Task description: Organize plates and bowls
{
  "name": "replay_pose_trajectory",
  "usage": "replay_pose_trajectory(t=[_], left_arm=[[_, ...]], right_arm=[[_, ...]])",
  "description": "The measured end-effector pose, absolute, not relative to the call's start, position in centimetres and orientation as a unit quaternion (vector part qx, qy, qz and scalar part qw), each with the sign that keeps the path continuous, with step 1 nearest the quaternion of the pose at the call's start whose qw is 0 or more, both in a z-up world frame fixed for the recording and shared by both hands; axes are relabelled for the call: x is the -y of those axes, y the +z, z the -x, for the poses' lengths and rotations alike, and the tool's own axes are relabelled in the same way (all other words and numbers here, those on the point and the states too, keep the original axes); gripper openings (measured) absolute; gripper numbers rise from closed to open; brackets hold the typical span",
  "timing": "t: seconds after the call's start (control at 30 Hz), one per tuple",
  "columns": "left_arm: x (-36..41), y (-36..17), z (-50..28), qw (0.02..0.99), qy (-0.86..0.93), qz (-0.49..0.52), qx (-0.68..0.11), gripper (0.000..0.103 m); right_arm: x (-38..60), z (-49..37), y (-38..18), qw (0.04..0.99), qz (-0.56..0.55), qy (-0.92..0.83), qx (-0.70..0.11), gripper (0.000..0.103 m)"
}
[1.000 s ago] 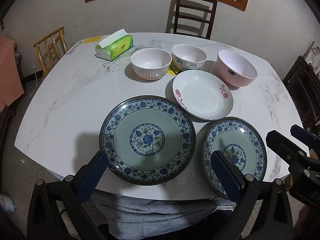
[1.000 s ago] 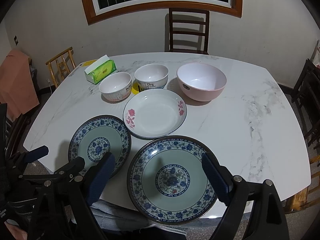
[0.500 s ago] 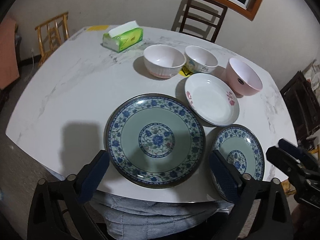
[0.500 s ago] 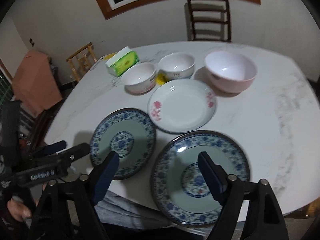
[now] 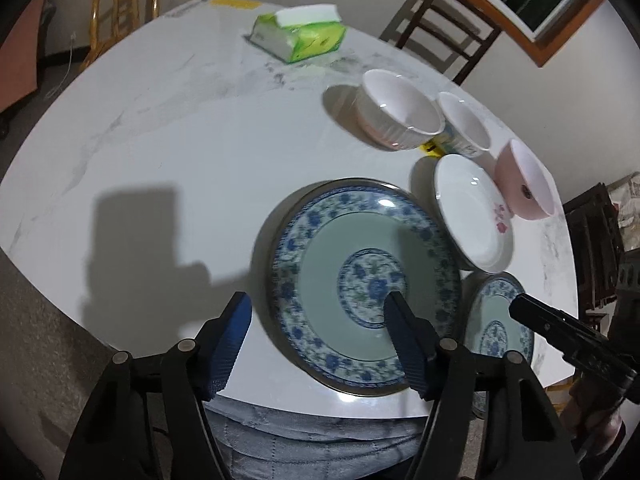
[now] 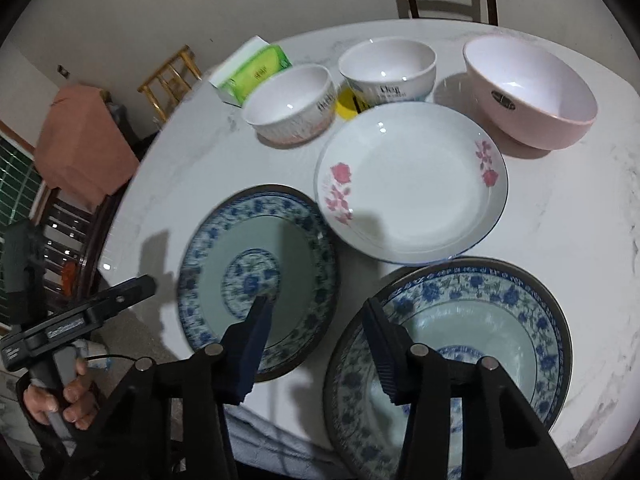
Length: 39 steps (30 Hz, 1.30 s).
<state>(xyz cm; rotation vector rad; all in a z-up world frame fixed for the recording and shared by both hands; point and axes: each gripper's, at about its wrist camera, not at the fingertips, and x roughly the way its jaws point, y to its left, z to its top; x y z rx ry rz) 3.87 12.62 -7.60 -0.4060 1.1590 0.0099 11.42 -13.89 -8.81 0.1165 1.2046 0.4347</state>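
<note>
Both blue-patterned plates sit at the surface's near edge. The left hand-held gripper (image 5: 318, 340), half open and closing, straddles the left rim of its plate (image 5: 362, 284). The right hand-held gripper (image 6: 318, 344), likewise closing and empty, straddles the other plate's (image 6: 448, 356) left rim.

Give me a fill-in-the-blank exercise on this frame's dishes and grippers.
1. The white plate is decorated with ____ flowers.
2. The number of bowls on the table is ____.
3. The tissue pack is mostly ____ in colour.
4. The left gripper straddles the near rim of a ____-patterned plate.

Missing: pink; three; green; blue
</note>
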Motion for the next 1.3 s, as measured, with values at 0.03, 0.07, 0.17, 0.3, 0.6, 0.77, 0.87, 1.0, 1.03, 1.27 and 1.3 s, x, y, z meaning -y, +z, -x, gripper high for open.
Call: replay_pose_trajectory(t=[0.03,0.07,0.17,0.3,0.6,0.77,0.87,1.0,1.03,1.27,1.3], left_arm=[[-12.9,-7.9,-4.0,0.816,0.002,0.192,-0.545,0.064],[-13.1,-8.2,-4.2,0.814,0.001,0.195,-0.547,0.063],[-13.7,-9.0,-4.6,0.807,-0.003,0.206,-0.554,0.060],[-14.0,-10.0,-5.2,0.800,-0.005,0.209,-0.562,0.055],[-14.7,-11.3,-5.4,0.798,-0.011,0.216,-0.563,0.033],[-14.8,-11.9,-5.7,0.794,-0.013,0.213,-0.569,0.029],[-14.9,-12.2,-5.8,0.792,-0.013,0.213,-0.572,0.026],[-14.9,-12.6,-6.0,0.791,-0.011,0.208,-0.575,0.025],[-14.9,-12.8,-6.1,0.790,-0.014,0.209,-0.576,0.023],[-14.8,-13.8,-6.4,0.785,-0.018,0.213,-0.582,0.015],[-14.7,-13.7,-6.4,0.787,-0.016,0.207,-0.580,0.015]], right_arm=[[13.7,-11.7,-9.1,0.798,-0.052,0.203,-0.564,0.046],[13.6,-12.0,-9.4,0.797,-0.051,0.204,-0.566,0.045],[13.2,-13.0,-10.4,0.790,-0.054,0.204,-0.576,0.043],[12.7,-13.8,-11.5,0.784,-0.050,0.201,-0.586,0.040],[12.2,-15.3,-13.5,0.771,-0.059,0.208,-0.600,0.033],[11.9,-15.5,-13.8,0.767,-0.053,0.214,-0.602,0.032],[11.6,-15.7,-14.0,0.765,-0.052,0.217,-0.604,0.030],[11.1,-15.7,-14.4,0.764,-0.047,0.218,-0.605,0.029],[11.0,-15.7,-14.5,0.764,-0.045,0.218,-0.606,0.029],[10.7,-15.5,-15.0,0.763,-0.037,0.220,-0.607,0.018],[10.7,-15.4,-15.0,0.763,-0.040,0.219,-0.607,0.018]])
